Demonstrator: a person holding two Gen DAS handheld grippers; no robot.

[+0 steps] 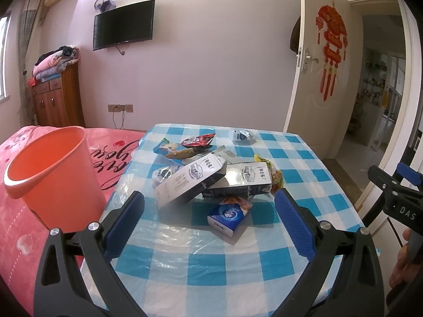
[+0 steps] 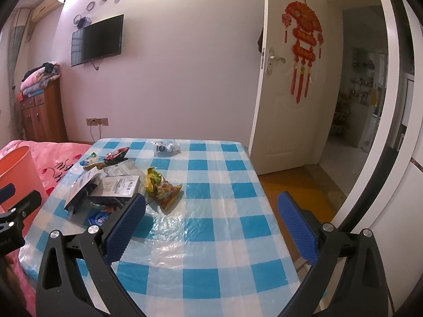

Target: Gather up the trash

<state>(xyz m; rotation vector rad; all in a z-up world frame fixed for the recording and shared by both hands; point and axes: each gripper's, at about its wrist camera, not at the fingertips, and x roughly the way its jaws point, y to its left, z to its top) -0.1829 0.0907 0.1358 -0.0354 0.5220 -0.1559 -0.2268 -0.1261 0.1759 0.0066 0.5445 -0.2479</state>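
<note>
The left gripper (image 1: pixel 208 216) gapes empty; the tissue pack (image 1: pixel 229 216) lies between its jaws, cartons (image 1: pixel 211 182) just beyond (orange bin (image 1: pixel 53 174) outside left). The right gripper (image 2: pixel 211 219) gapes empty too.

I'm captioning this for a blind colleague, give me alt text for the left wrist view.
The open left gripper hovers over a blue checked table strewn with cartons, a tissue pack and snack wrappers. An orange bin stands left.

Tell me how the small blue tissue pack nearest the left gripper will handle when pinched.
The tissue pack looks soft-wrapped, so it probably squashes and weighs little. Its glossy film may slip. It lies flat on the tablecloth, so rolling seems unlikely.
</note>
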